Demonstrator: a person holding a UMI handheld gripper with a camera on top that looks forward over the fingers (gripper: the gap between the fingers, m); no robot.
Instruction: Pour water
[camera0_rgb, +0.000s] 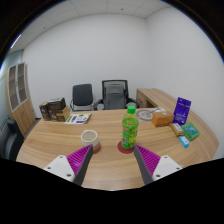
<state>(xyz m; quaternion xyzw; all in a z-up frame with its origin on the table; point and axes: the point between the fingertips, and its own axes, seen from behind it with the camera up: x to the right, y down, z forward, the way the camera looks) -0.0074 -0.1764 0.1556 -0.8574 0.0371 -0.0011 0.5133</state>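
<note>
the claw (108, 164) hangs open short of the green bottle (129, 129); better to centre on it, clear of the paper cup (90, 140).

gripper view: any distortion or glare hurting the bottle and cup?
Gripper view: strong fisheye, so the table edge bows; lighting is even and soft, with no glare on the green bottle or paper cup; the open gripper looks stretched.

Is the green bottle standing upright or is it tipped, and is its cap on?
Upright, cap on. The green bottle stands vertical on the table, just ahead of the open fingers, with a green cap on top.
</note>
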